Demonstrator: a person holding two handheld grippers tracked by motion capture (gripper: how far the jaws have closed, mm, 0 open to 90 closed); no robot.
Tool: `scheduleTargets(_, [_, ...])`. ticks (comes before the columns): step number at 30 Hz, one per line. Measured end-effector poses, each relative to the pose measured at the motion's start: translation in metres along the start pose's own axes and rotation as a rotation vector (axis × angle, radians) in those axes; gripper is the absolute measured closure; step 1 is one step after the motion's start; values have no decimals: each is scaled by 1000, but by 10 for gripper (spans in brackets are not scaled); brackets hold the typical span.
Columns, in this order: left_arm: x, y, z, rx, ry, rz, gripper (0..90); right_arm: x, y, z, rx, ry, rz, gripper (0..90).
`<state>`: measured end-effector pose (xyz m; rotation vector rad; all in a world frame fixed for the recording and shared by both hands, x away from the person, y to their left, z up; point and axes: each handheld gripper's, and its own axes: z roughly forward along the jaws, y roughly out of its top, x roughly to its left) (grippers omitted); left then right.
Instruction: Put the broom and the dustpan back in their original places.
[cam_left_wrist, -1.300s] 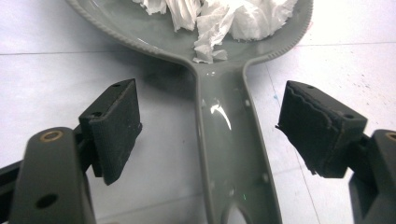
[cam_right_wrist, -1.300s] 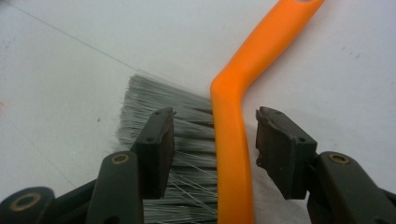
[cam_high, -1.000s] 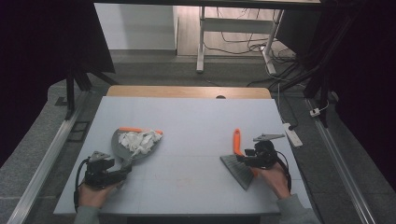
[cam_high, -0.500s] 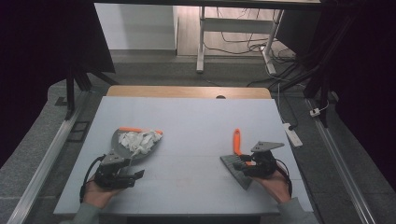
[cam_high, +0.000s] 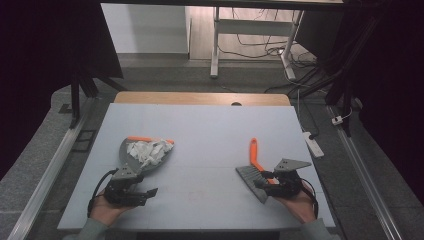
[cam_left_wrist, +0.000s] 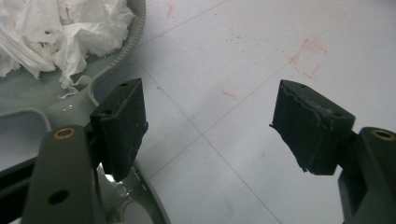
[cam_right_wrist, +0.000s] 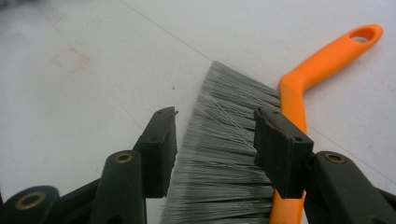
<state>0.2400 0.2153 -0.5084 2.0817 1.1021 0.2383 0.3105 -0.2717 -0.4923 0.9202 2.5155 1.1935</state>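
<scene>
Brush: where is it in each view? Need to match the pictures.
High view: brush lies at right on the table, orange handle pointing away, grey bristles by the right hand-held gripper.
Left gripper view: not in it.
Right gripper view: bristles fill the gap between the open jaws; handle runs to the upper right.
Shared landmark: the orange handle's bend where it meets the bristles.

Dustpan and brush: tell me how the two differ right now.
The dustpan is a grey scoop with an orange front edge; the brush has grey bristles and an orange handle. The dustpan holds crumpled white paper; the brush carries nothing. The dustpan lies by the left gripper, the brush by the right gripper. Both lie on the table, ungripped.
</scene>
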Motion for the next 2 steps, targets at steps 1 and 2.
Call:
scheduleTargets(1, [0,0,0,2,-2,0,270,0,0,0,0,2,-4,490])
scheduleTargets(2, [0,0,0,2,-1,0,270,-1,-1,0,-1,5,-7,489])
